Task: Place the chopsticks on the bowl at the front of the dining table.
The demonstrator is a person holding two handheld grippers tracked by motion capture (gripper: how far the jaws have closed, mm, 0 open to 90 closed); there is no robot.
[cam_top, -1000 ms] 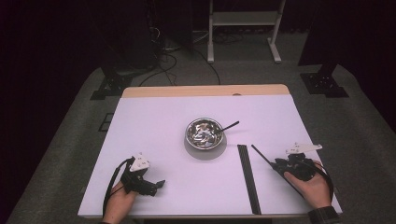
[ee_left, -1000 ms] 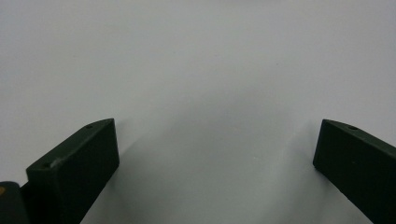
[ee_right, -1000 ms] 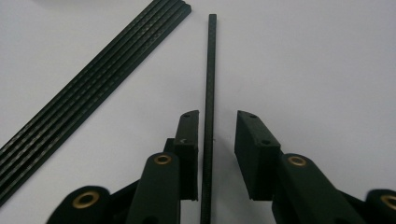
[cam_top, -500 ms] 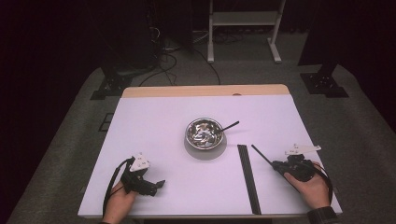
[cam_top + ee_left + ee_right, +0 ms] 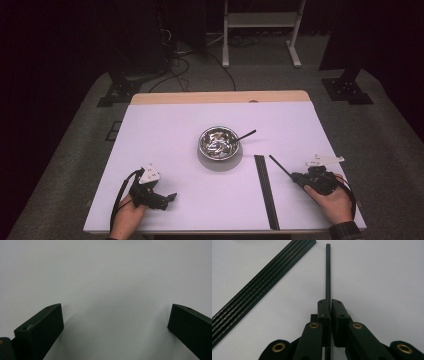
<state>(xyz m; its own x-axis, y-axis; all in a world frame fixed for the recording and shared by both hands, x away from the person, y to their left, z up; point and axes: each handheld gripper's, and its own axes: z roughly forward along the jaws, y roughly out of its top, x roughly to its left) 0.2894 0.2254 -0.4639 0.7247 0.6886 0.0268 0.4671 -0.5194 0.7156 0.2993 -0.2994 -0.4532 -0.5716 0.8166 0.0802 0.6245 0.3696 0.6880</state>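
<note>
Left hand-held gripper sat low at near left of table, held in left hand, jaws wide apart, nothing between them. Right hand-held gripper sat at near right, held in right hand, pointing up-left. Its jaws had just been closing; pads pressed on thin black rod. Both forearms entered from bottom edge.

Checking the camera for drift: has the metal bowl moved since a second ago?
No. The metal bowl sits the same way beside the strip bundle's far end.
</note>
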